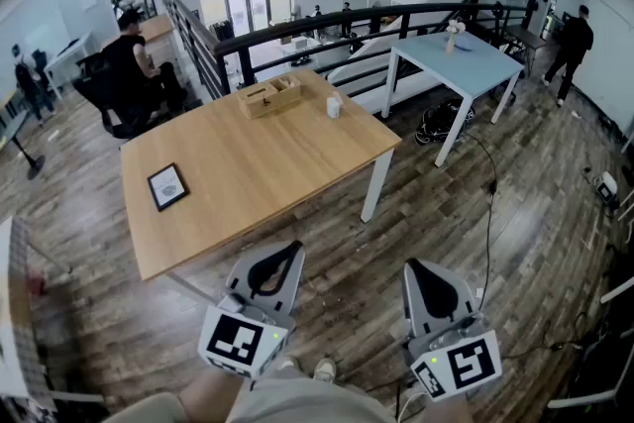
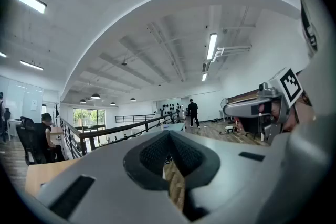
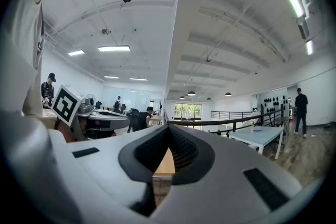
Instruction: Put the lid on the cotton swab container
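- Left gripper [image 1: 294, 248]: held low, close to the person's body, over the wood floor [image 1: 446, 203] just short of the near edge of the wooden table [image 1: 248, 163]; its own view shows the two jaw tips [image 2: 169, 132] pressed together with nothing between them; only floor shows through the gap lower down
- Right gripper [image 1: 411, 264]: level with the left one and beside it, also over bare floor, clear of the table's near right corner; jaw tips [image 3: 168, 127] meeting, nothing held
- Cotton swab container [image 1: 334, 106]: small white upright item on the far part of the table, near its right edge; well apart from both grippers, touched by neither; too small to tell whether a lid sits on it, and no separate lid can be made out
- Wooden box [image 1: 269, 96]: open-topped, divided into compartments, standing just left of the white container at the table's far end; contents too small to tell
- Black-framed slab [image 1: 166, 185]: lying flat on the table's left part, alone
- Light blue table [image 1: 466, 54]: behind and to the right; a small vase [image 1: 453, 35] on it; a black bag [image 1: 441, 122] on the floor beneath
- Seated person [image 1: 134, 64]: in a dark chair beyond the table's far left corner
- Standing person [image 1: 573, 40]: at the far right of the room
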{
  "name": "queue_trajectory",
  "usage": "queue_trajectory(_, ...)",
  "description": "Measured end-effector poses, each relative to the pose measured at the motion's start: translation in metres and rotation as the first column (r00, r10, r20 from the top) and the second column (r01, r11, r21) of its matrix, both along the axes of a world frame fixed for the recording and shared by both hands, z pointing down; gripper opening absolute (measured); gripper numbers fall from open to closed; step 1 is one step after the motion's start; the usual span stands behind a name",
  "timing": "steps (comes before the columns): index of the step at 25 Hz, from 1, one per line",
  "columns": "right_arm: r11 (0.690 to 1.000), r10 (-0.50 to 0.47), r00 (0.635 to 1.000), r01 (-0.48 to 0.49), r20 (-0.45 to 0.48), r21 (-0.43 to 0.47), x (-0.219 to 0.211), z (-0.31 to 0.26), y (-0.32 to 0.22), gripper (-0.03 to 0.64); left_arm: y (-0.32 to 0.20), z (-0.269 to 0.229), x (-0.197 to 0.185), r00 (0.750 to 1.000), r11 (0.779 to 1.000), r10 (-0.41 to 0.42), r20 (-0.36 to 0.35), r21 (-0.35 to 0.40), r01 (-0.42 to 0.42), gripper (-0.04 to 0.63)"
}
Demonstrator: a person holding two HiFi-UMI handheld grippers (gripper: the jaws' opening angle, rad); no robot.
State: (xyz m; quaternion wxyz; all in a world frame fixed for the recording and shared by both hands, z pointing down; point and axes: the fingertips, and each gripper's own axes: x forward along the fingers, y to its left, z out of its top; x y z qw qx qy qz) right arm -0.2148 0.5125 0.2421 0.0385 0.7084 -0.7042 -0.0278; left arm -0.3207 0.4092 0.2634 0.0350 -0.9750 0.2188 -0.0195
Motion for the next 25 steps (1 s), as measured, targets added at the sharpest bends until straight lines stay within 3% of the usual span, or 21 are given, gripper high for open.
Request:
queue_trajectory(16, 1.0, 0.014, 0.996, -0.013, 0.085, -0.015, 0.021, 0.019, 0.003, 0.025, 0.006, 0.015, 0.013, 1.0, 1.0, 0.005, 0.03, -0.028, -0.004, 0.023)
queue_trajectory(25, 0.996, 0.05, 0.996, -0.045, 0.068, -0.078, 0.041, 0.033, -0.016, 0.025, -0.014, 0.016, 0.026, 1.0, 1.0, 0.006, 0.014, -0.023, -0.006, 0.023)
